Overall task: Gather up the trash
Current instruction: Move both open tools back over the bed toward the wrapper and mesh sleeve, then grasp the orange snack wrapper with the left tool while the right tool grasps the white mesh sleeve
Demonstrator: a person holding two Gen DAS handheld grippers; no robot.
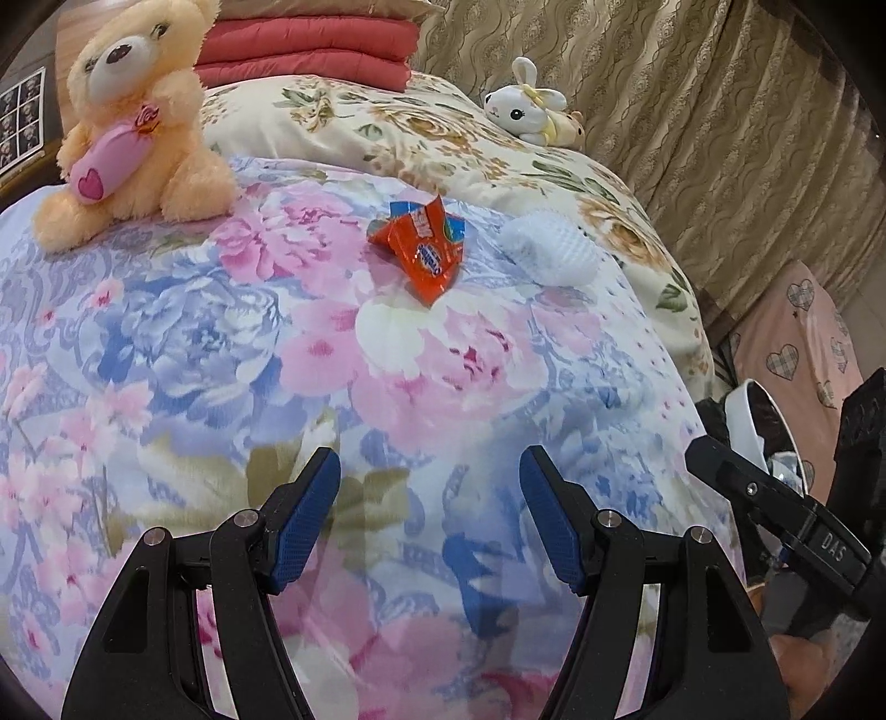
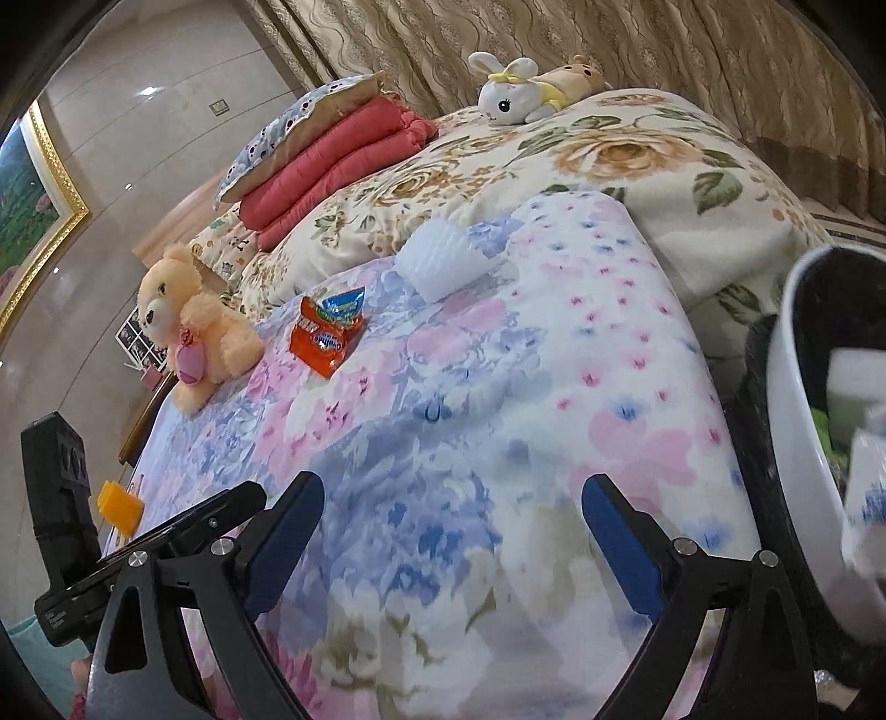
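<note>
An orange snack wrapper (image 1: 423,246) lies crumpled on the floral bedspread (image 1: 221,343), ahead of my left gripper (image 1: 429,471), which is open and empty. A white foam piece (image 1: 548,246) lies just right of the wrapper. In the right wrist view the wrapper (image 2: 326,332) and the foam piece (image 2: 443,260) lie far ahead and left of my right gripper (image 2: 451,498), open and empty. A white bin (image 2: 803,443) with trash inside stands at the bed's right edge; its rim shows in the left wrist view (image 1: 742,410).
A peach teddy bear (image 1: 133,127) sits at the left of the bed. A white bunny toy (image 1: 526,105) lies on the rose blanket (image 1: 443,138) near the curtain. Folded red quilts (image 1: 310,50) are stacked at the head. A small orange object (image 2: 119,507) is near the bed's left edge.
</note>
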